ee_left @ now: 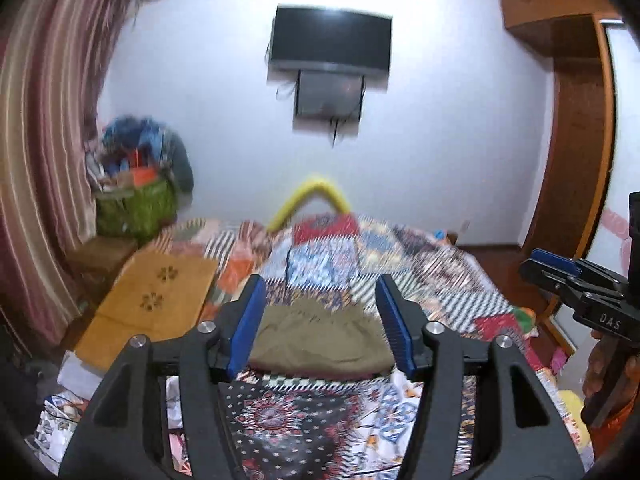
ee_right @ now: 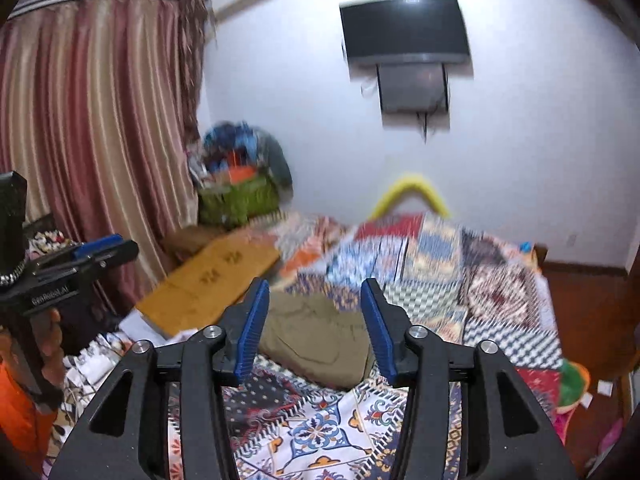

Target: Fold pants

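The olive-green pants (ee_left: 320, 338) lie folded in a compact bundle on the patchwork bedspread (ee_left: 400, 256); they also show in the right wrist view (ee_right: 316, 340). My left gripper (ee_left: 320, 312) is open and empty, held above and short of the pants, which show between its blue pads (ee_left: 246, 326). My right gripper (ee_right: 316, 316) is open and empty too, above the near side of the pants. Each gripper shows from the side in the other's view: the right one (ee_left: 548, 270), the left one (ee_right: 104, 250).
A yellow-brown board (ee_left: 156, 300) lies at the bed's left edge. A green basket (ee_left: 136, 208) piled with clothes stands by the striped curtain (ee_left: 44, 140). A TV (ee_left: 330, 40) hangs on the far wall. A wooden wardrobe (ee_left: 576, 120) stands on the right.
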### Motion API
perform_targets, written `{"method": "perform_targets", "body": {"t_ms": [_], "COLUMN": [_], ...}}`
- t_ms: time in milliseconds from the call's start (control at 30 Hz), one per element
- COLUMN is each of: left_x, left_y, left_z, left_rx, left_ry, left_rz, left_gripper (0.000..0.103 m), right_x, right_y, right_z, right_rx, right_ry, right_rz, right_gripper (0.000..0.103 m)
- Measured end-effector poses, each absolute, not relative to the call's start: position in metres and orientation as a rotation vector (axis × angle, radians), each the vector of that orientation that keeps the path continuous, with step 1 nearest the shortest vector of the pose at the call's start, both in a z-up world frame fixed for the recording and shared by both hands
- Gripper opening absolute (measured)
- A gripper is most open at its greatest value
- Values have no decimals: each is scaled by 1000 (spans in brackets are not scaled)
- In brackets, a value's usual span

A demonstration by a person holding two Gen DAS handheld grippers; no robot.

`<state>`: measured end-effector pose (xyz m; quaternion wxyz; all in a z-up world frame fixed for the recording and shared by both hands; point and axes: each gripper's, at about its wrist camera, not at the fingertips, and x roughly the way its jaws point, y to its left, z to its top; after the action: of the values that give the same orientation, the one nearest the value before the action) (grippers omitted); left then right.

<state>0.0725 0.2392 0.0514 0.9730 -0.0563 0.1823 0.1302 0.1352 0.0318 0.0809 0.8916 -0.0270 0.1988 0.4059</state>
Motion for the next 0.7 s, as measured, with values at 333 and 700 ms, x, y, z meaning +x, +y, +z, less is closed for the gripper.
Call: {"method": "perform_targets", "body": {"t_ms": [333,700], "left_x": [-13,-59], "left_y": [147,108], "left_z": [89,93], "left_rx": [-69,-46], "left_ry": [181,106], "left_rz": [241,255], "left_gripper": [72,101], "right_x": [55,34], "right_y": [-18,-33], "right_z": [120,117], "right_rx": [-9,11], "right_ry": [234,169], "right_rz": [846,792], "right_gripper": [52,91]}}
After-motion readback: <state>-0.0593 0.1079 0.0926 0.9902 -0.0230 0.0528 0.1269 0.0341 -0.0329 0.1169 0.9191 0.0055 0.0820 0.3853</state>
